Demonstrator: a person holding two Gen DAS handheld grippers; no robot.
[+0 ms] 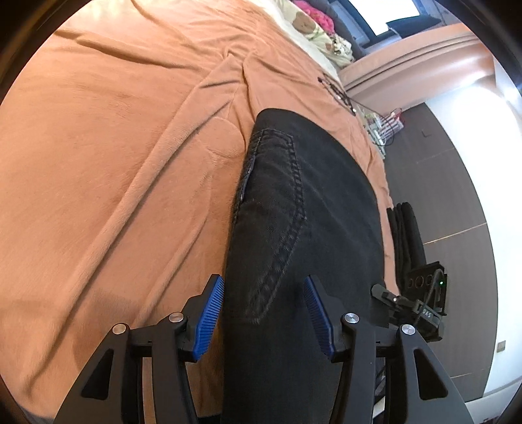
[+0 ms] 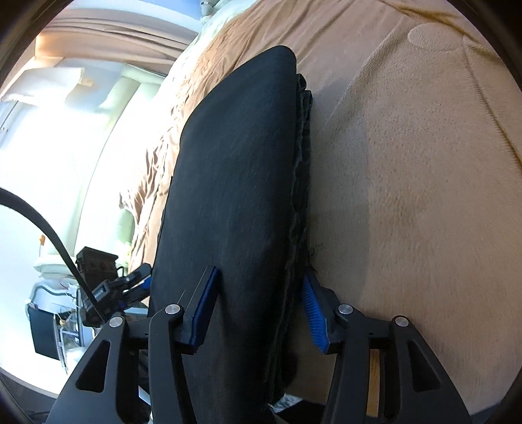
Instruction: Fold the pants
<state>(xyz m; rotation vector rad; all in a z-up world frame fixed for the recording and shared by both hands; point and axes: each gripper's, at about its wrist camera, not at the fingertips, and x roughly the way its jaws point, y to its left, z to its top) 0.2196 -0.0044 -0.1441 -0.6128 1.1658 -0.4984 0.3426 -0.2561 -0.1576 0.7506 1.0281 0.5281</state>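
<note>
Black jeans lie folded in layers on an orange-brown blanket; a stitched back pocket shows on top. My left gripper straddles the near end of the folded pants, its blue pads wide apart on either side of the cloth. In the right wrist view the pants show stacked layers along their right edge. My right gripper also straddles the stack, jaws wide, one pad over the top layer and the other beside the edge. The other gripper shows at left.
The blanket covers the bed and hangs over its edge. Patterned pillows lie at the head. A dark tiled floor runs beside the bed, with a rack of small items and a black cable.
</note>
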